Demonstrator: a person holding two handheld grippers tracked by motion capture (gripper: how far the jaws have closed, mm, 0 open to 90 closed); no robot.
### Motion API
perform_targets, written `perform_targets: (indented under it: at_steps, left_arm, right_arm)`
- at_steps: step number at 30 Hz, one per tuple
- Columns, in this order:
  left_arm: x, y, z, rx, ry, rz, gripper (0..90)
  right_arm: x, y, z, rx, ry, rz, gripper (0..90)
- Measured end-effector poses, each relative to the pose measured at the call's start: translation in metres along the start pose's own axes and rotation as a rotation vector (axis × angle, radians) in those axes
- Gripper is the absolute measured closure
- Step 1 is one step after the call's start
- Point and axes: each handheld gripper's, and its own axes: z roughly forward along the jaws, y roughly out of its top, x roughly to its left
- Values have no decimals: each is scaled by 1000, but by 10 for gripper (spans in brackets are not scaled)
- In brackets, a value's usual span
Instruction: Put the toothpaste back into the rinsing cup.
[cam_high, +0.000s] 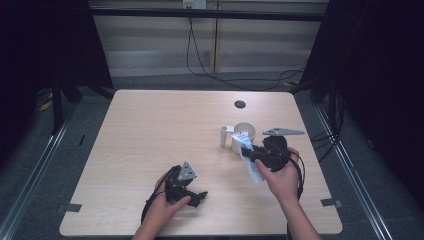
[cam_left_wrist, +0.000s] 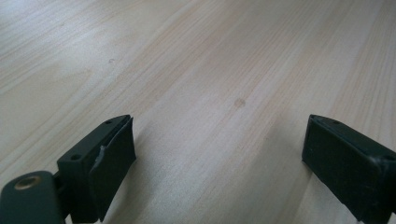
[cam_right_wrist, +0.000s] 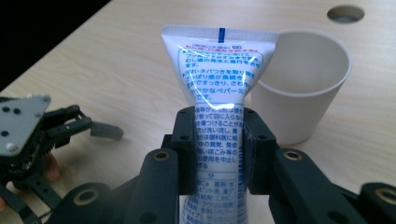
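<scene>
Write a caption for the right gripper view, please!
Right gripper squeezing a white tube beside a cup.

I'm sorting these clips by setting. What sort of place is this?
Probably a lab recording bay, not a home: a bare wooden table ringed by dark curtains, loose cables on the floor, and a lone toothpaste tube beside a white cup.

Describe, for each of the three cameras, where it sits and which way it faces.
High view: above the person's side, facing forward and down on the table; both forearms, left hand-held gripper and right hand-held gripper show.
Left gripper view: rides the left hand-held gripper, looking at bare tabletop between open jaws.
Right gripper view: rides the right hand-held gripper, shut on a toothpaste tube before a white cup.
Shared: high and right gripper views show tube and cup.
</scene>
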Motion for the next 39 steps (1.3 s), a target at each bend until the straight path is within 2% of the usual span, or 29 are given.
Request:
perform_targets:
  at_steps: [4, 8, 20, 29, 39]
  left_arm:
    - [0, 0, 0, 0, 0, 0, 92]
    - [0, 0, 0, 1, -1, 0, 92]
    - [0, 0, 0, 0, -1, 0, 92]
    - [0, 0, 0, 3, -2, 4, 92]
    - [0, 0, 0, 2, -1, 3, 92]
  right_arm:
    - [1, 6, -5, -56, 14, -8, 707]
    - [1, 12, -9, -90, 6, -17, 706]
    - [-4, 23, -13, -201, -7, -2, 707]
    - [-8, 35, -17, -289, -51, -14, 707]
    - [-15, 45, -13, -352, -75, -14, 706]
